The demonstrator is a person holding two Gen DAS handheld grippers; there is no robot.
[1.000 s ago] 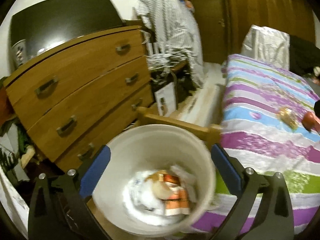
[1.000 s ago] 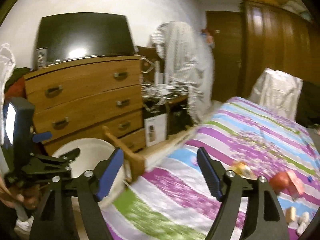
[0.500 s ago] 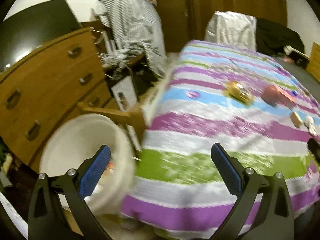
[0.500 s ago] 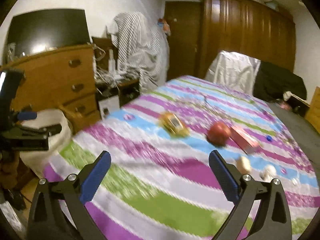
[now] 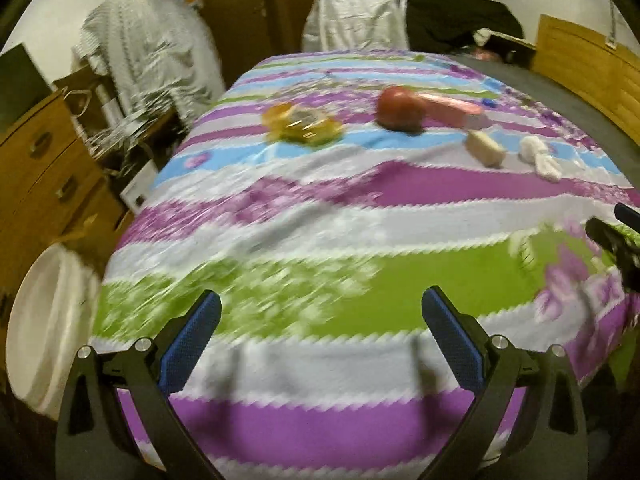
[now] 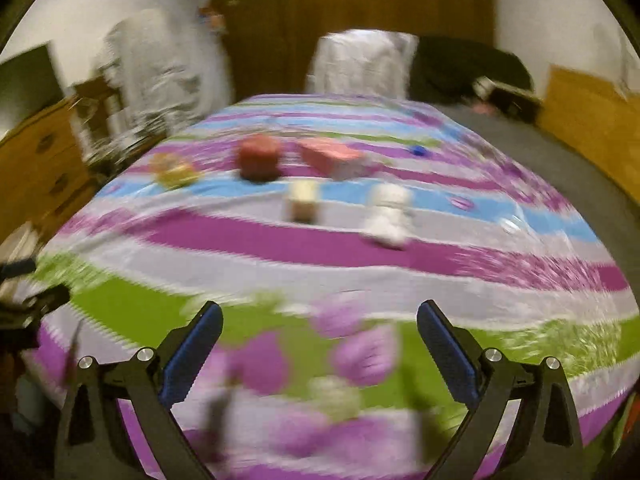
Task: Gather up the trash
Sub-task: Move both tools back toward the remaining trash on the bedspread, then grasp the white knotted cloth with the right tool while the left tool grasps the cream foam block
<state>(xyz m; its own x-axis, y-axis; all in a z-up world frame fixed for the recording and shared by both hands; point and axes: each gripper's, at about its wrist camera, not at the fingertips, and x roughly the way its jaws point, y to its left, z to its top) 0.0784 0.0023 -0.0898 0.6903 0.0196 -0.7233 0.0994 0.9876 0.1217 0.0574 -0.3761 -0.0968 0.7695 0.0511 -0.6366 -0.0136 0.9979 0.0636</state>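
Observation:
Several bits of trash lie on the striped bedspread (image 5: pixel 320 240): a yellow wrapper (image 5: pixel 300 124), a red round thing (image 5: pixel 400 110), a pink box (image 5: pixel 452 110), a beige block (image 5: pixel 486 148) and a white crumpled wad (image 5: pixel 540 158). The right wrist view shows them too: yellow wrapper (image 6: pixel 174 170), red thing (image 6: pixel 260 156), pink box (image 6: pixel 332 156), beige block (image 6: pixel 302 200), white wad (image 6: pixel 388 214). My left gripper (image 5: pixel 320 340) hangs open over the bed's near edge, nothing between its jaws. My right gripper (image 6: pixel 318 348) is wide open and empty. The white bucket (image 5: pixel 44 320) stands on the floor at the left.
A wooden chest of drawers (image 5: pixel 36 184) stands left of the bed, with clutter and a striped garment (image 5: pixel 140 60) behind it. A dark wardrobe (image 6: pixel 352 8) fills the back wall. A grey blanket (image 6: pixel 560 168) and wooden headboard (image 5: pixel 588 72) lie at the right.
Both grippers have swung from the bucket by the drawers to over the bed, tilting down. The bucket has slid to the left edge of the left view. The trash now lies ahead.

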